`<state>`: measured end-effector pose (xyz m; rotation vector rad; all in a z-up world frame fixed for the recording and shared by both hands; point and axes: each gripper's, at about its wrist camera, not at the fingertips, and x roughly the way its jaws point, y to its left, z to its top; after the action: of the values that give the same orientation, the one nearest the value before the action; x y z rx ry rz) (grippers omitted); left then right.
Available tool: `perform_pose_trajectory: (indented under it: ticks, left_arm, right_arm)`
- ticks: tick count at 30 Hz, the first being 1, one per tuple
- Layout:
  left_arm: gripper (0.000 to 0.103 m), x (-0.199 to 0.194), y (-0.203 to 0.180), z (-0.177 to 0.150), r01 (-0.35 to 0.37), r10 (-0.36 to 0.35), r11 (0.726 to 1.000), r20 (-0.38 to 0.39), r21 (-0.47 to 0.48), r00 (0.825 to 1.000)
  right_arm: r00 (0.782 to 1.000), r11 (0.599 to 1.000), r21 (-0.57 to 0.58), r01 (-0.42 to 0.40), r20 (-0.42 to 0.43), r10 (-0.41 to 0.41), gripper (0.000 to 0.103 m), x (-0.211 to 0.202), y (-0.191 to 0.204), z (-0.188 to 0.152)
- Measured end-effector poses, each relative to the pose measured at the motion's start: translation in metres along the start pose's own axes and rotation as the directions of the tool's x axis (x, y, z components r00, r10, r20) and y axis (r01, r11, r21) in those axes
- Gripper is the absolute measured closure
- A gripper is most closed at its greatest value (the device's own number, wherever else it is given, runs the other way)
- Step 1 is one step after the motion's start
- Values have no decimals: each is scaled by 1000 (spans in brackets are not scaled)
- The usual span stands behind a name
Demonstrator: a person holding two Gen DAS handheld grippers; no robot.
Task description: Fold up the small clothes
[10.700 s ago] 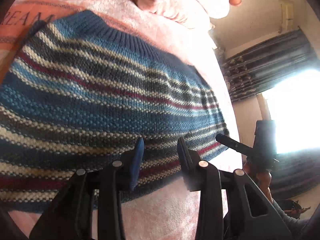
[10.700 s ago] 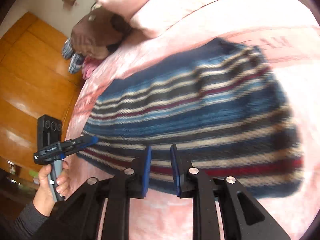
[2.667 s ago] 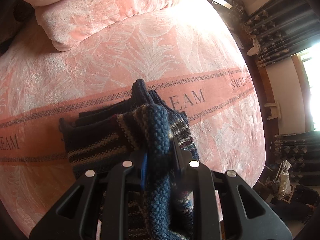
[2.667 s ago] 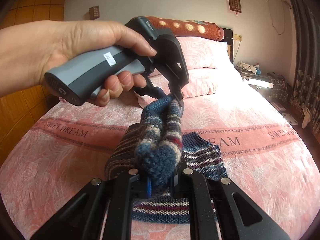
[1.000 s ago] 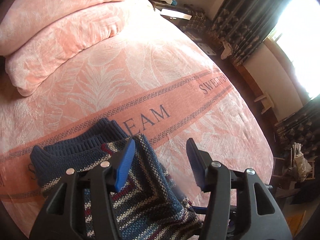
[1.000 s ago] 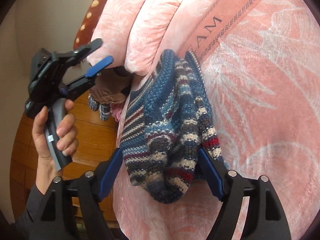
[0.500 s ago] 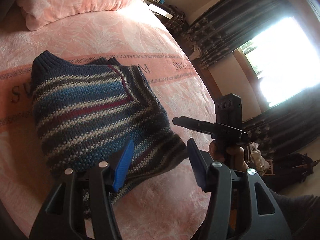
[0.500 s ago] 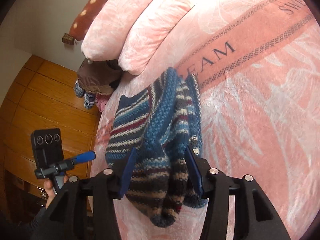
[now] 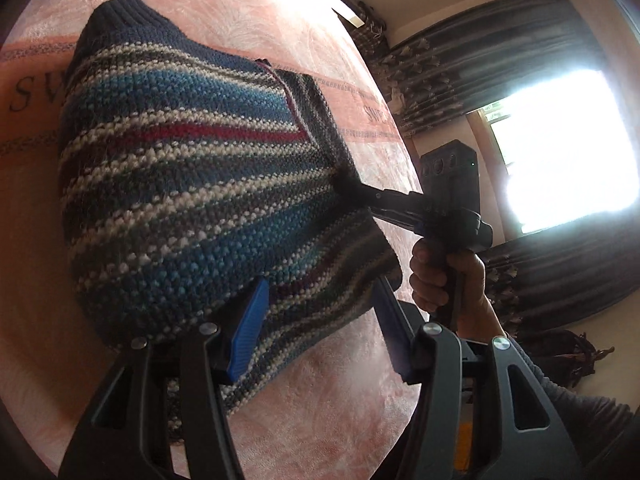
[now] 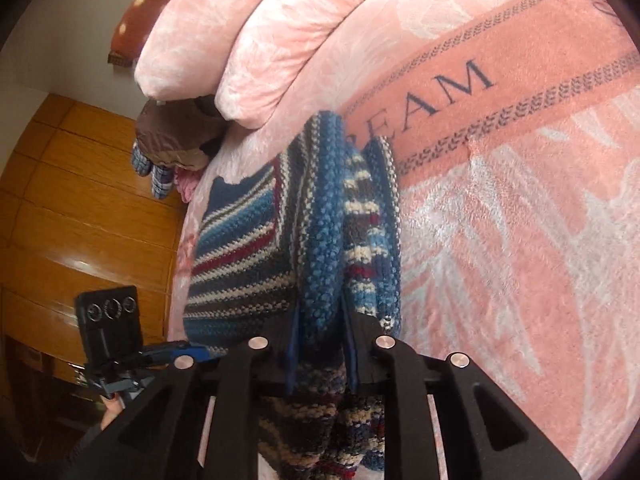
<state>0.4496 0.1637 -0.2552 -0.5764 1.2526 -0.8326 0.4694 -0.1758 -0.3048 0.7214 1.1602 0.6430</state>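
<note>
My right hand-held gripper (image 10: 320, 354) has just re-closed on the sweater (image 9: 192, 184), now pinching its bunched side fold. My left hand-held gripper (image 9: 320, 320) stays spread, empty, over the near hem. Sweater lies part-folded across the bed (image 10: 520, 220) band; fold needs tidying.

Sweater folded into a bundle, right tool closed on a fold again

The sweater (image 9: 192, 184), spread flat on the bed (image 10: 520, 220) 10.7 s ago, is now doubled into a thick bundle. A second ago the right tool (image 10: 320, 356) was spread wide around the bundle; its jaws are now clamped on a raised fold of knit. The left tool (image 9: 316, 332), shut on the sweater 2.7 s ago, has been opened and brought low over the bundle's near edge.
</note>
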Motion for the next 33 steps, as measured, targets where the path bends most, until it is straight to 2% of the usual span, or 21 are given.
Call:
perform_pose_trajectory:
  ticks: [1,2,5,7,8,9,10,11,14,18,19,21,22,23,25,26,27,28,30,32,33]
  left_arm:
    - [51,-2,0,-1,14,-14,1000,4,0,1000]
    - [51,-5,-1,-2,33,-33,999,11,-2,999]
    - [51,-21,-7,2,53,-54,998,58,16,997]
    - [50,-32,-8,7,50,-51,999,100,17,994]
    - [50,-33,-6,12,48,-48,999,104,7,993]
    - [50,-33,-4,14,39,-39,999,102,-2,994]
    - [50,-31,-3,16,26,-26,1000,98,-6,995]
    - [50,-28,-1,17,18,-17,1000,85,-12,996]
    - [50,-14,2,17,-7,8,1000,55,-17,998]
    - [50,-13,7,17,20,-18,999,76,-27,997]
    - [50,-11,8,17,22,-19,999,76,-28,997]
    - [50,-7,10,17,12,-9,999,66,-37,998]
    - [51,-7,11,18,10,-7,999,61,-45,998]
    - [52,-12,10,18,21,-18,998,60,-52,998]
    - [52,-23,-2,26,51,-50,999,78,-9,996]
    - [52,-29,-9,32,54,-55,998,94,17,994]
    - [51,-36,-12,39,58,-62,998,117,36,991]
    - [50,-43,-13,46,55,-61,998,138,44,989]
    - [50,-50,-5,64,34,-38,999,173,24,984]
    - [49,-46,11,81,12,-10,1000,161,-12,987]
    - [49,-40,22,87,7,-1,999,136,-43,991]
  right_arm:
    - [999,1000,26,-8,39,7,71,-9,-4,4]
    - [999,999,48,-1,53,-1,59,-12,-9,9]
    - [1000,997,76,-9,-15,11,48,-1,-14,21]
    - [999,998,62,-2,-46,4,49,5,-11,23]
    - [998,999,46,-9,-66,13,52,9,-8,24]
    - [996,999,30,-15,-86,18,62,13,-2,23]
    - [995,1000,-2,3,-95,-4,65,14,3,22]
    - [994,999,-33,22,-102,-25,75,16,7,22]
    - [993,996,-80,45,-102,-53,82,15,14,20]
    - [995,987,-133,94,49,-88,99,-10,22,21]
    - [992,986,-117,115,66,-108,99,-10,16,21]
    - [995,993,-72,90,-30,-92,99,13,-2,17]
    - [994,991,-85,102,-42,-106,98,19,-4,15]
    - [993,990,-91,107,-35,-110,97,19,-2,15]
    - [999,997,-57,43,-20,-44,89,11,0,22]
    - [1000,999,-36,16,-4,-16,80,8,0,29]
    - [1000,1000,-19,5,17,-5,60,5,0,36]
    - [999,1000,-4,6,34,-6,52,5,0,45]
    - [1000,1000,15,-9,15,8,47,17,2,62]
    - [1000,1000,18,11,-24,-10,43,36,5,74]
    - [999,1000,19,15,-45,-14,49,47,6,78]
